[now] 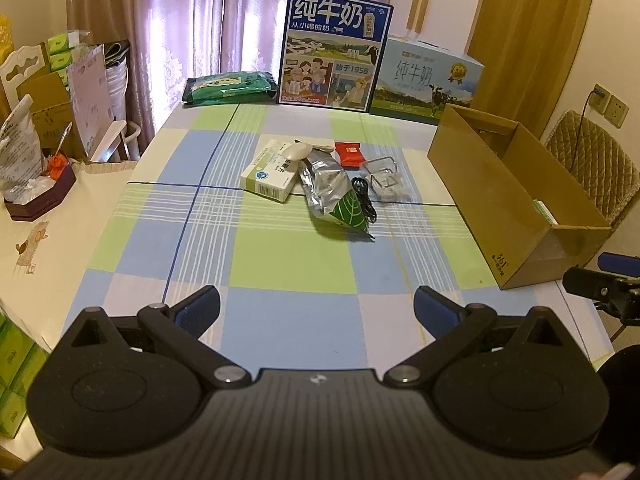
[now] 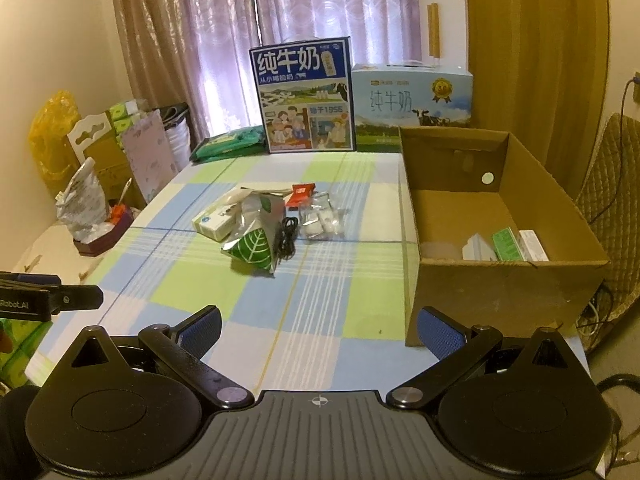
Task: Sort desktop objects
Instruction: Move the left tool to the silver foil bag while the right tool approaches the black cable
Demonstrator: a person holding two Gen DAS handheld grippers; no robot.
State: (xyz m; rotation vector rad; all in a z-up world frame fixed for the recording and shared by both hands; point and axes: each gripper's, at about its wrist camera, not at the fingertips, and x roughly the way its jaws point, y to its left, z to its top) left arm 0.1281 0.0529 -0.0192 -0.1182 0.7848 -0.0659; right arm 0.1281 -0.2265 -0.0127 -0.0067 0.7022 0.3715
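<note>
We hold our left gripper (image 1: 316, 312) and right gripper (image 2: 319, 332) wide open and empty, low in each frame over the checked desk (image 1: 280, 264). In the middle of the frame sits a small pile: a white box (image 1: 269, 176), a silver bag (image 1: 332, 192), a black cable (image 1: 363, 198) and a red packet (image 1: 350, 153). The brown box (image 2: 500, 280) stands at the right, with a few small boxes (image 2: 508, 245) inside.

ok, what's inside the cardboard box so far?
The cardboard box holds a green packet, a white box and a pale item against its near wall. That wall hides their lower parts; the rest of the floor looks bare.
</note>
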